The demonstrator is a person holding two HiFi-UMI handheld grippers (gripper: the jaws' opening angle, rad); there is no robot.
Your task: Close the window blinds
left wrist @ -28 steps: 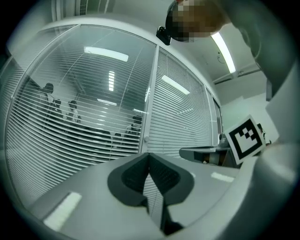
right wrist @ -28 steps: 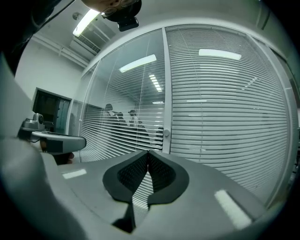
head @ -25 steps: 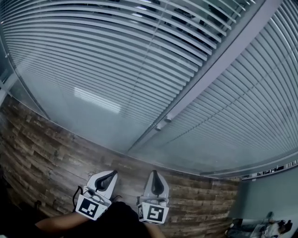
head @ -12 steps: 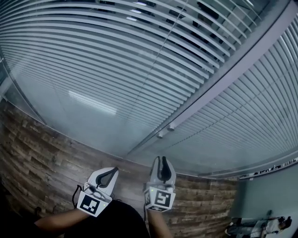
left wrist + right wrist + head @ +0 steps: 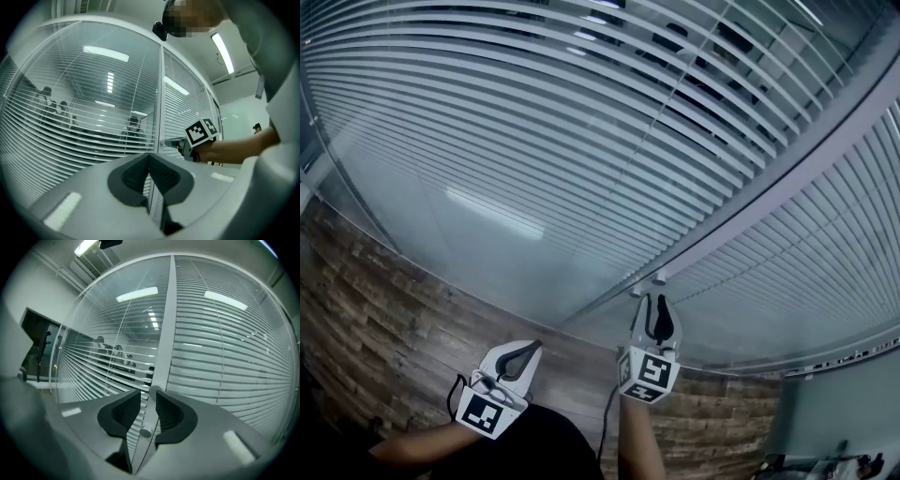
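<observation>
White slatted blinds (image 5: 534, 122) hang behind glass on both sides of a grey upright frame (image 5: 769, 178). The left pane's slats (image 5: 108, 366) stand tilted open, and people show through them. The right pane's slats (image 5: 225, 352) look nearly flat. Two small round knobs (image 5: 659, 277) sit on the frame. My right gripper (image 5: 654, 300) points at them with its jaws opening. One knob (image 5: 145, 431) lies in the gap between the jaws and the other knob (image 5: 156, 389) is at the tips; the pads press on neither. My left gripper (image 5: 523, 354) hangs lower left, shut and empty.
A dark wood plank floor (image 5: 384, 309) runs along the foot of the glass wall. A person's bare forearm (image 5: 239, 147) holds the right gripper (image 5: 180, 143). Ceiling light strips (image 5: 105, 53) reflect in the glass.
My right gripper has risen up and to the right to the frame knobs, and its jaws have gone from shut to parted. The left gripper has stayed in place.
</observation>
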